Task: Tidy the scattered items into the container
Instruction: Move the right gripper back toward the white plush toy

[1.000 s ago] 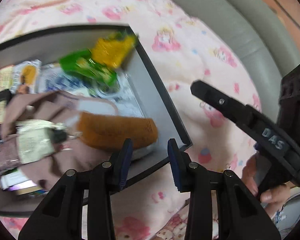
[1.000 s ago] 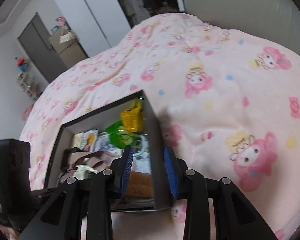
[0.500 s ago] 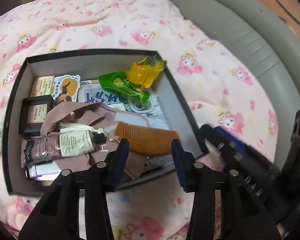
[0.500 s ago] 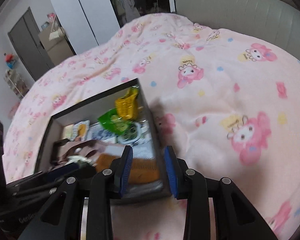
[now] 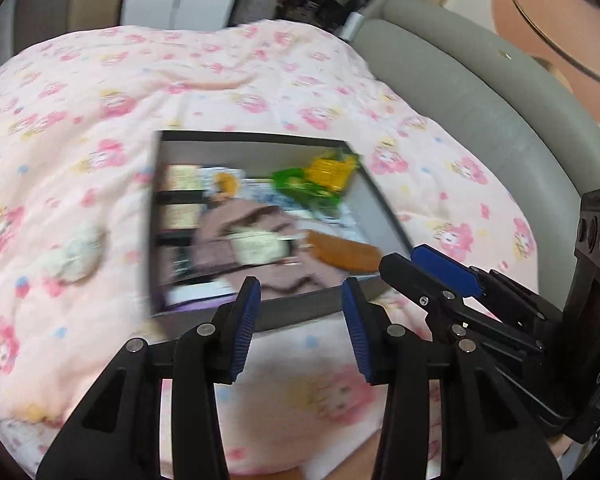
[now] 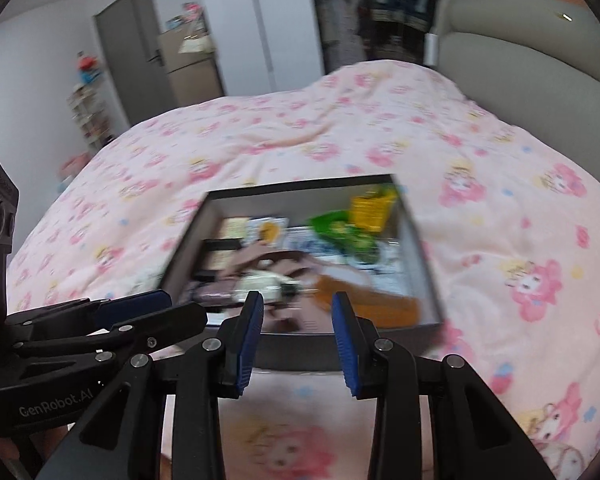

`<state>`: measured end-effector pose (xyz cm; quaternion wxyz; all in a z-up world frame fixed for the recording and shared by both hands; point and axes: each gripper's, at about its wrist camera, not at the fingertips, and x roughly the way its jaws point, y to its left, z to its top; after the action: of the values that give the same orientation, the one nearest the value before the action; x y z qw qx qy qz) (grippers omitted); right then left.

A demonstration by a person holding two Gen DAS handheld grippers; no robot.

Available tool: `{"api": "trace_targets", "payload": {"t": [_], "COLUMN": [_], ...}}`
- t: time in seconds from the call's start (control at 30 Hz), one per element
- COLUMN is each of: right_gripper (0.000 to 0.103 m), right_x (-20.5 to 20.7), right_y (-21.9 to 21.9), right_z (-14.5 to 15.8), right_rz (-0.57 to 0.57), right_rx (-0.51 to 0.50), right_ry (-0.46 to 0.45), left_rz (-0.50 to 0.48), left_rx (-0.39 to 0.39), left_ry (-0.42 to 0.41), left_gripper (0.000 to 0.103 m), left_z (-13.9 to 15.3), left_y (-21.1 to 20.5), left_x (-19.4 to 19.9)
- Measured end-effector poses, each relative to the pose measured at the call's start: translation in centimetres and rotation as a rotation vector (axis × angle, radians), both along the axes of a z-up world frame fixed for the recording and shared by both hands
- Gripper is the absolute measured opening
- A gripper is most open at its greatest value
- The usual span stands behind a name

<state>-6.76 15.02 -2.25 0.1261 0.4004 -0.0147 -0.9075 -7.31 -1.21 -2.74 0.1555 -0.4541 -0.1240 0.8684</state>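
Left wrist view: box mid-frame on the pink bed, filled with comb, cloth, packets; a pale crumpled item lies on the quilt left of it, likely next to tidy. Left gripper fingers apart, just widened, nothing between. Right wrist view: right gripper likewise apart, empty; it alone shows wardrobe and door.

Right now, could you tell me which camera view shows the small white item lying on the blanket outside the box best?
The left wrist view: the small white item lies in the open on the pink blanket, left of the box, though blurred. The right wrist view shows only a pale sliver by the box's left wall.
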Motion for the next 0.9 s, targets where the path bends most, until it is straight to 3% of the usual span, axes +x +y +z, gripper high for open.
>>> {"api": "trace_targets", "payload": {"t": [0.13,0.23,0.4,0.53,0.63,0.67,0.73,0.9], "right_gripper": [0.031,0.031,0.032,0.032,0.033,0.033,0.034,0.034], "right_x": [-0.5,-1.4,-4.1,-6.6,-8.8,-9.6,-11.6,-14.4], "right_y": [-6.0,-9.8,-14.3,-18.8,-22.0,-22.7,-23.7,-25.6], "right_z": [-0.8,-1.7,-3.1,-5.4,-7.2,-7.7,-8.8,-12.0], "right_rz": [0.123,0.195,0.252,0.327,0.355,0.342,0.292,0.217], "right_rx": [-0.023,-0.041,-0.069,-0.065,-0.014,-0.005,-0.015,-0.051], "right_ry": [-0.045,-0.091,-0.169,-0.255,-0.293,-0.303,-0.339,-0.405], "left_rz": [0.092,0.172,0.364,0.466,0.526,0.558,0.611,0.605], "left_rx": [0.051,0.079,0.082,0.198,0.356,0.409,0.433,0.544], "left_ry": [-0.022,-0.051,-0.222,-0.275,-0.336,-0.347,-0.353,-0.419], "left_gripper": [0.043,0.053,0.053,0.053,0.052,0.052,0.052,0.052], "left_z": [-1.2,-2.6,-7.7,-11.4,-14.3,-15.0,-15.6,-17.5], "left_y": [-6.4,-10.7,-18.6,-22.7,-25.2,-26.1,-26.9,-26.9], "left_x": [1.2,1.1,-3.0,-4.5,-4.4,-4.3,-4.2,-4.8]}}
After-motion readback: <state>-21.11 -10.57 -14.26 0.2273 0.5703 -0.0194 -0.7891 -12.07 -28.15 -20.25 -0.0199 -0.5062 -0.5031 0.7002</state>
